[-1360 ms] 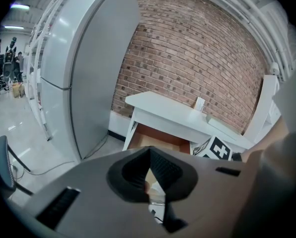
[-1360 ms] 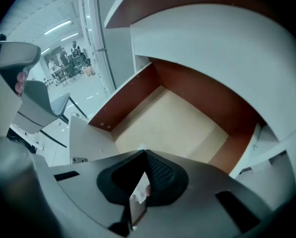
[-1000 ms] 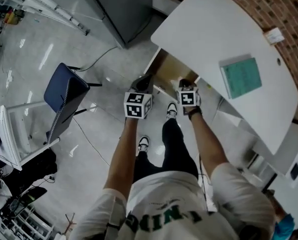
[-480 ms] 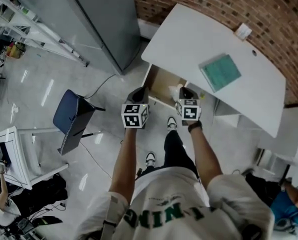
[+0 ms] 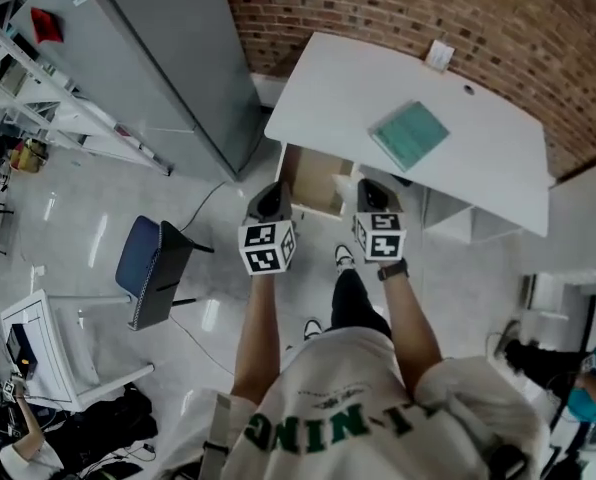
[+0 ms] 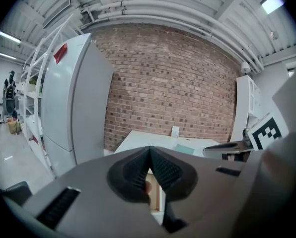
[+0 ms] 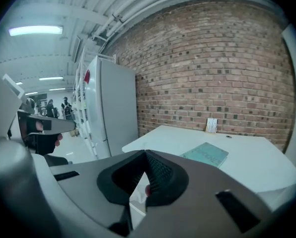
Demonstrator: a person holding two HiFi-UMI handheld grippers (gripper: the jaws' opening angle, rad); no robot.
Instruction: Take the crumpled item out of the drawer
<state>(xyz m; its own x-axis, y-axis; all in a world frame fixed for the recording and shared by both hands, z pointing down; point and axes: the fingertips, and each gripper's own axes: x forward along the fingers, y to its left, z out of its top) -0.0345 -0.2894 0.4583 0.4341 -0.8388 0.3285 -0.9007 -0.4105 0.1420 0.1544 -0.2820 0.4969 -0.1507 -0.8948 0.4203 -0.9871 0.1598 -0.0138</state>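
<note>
Under the white desk (image 5: 358,83) a wooden drawer (image 5: 313,178) stands pulled out. I cannot make out the crumpled item inside it; my right gripper covers the drawer's right part. My left gripper (image 5: 274,192) hangs in front of the drawer's left side, its jaws shut with nothing between them. My right gripper (image 5: 369,184) is level with it at the drawer's right side, also shut and empty. In the left gripper view the closed tips (image 6: 149,151) point at the desk (image 6: 148,139). The right gripper view shows the same over its tips (image 7: 145,155).
A green book (image 5: 409,135) lies on the desk, with a small white card (image 5: 439,55) near the brick wall. A tall grey cabinet (image 5: 168,58) stands left of the desk. A blue chair (image 5: 153,268) is on the floor at the left. The person's legs and shoes are below the grippers.
The head view has pulled back and turned, so the desk and drawer look smaller and farther. Both grippers stay shut and side by side before the drawer.
</note>
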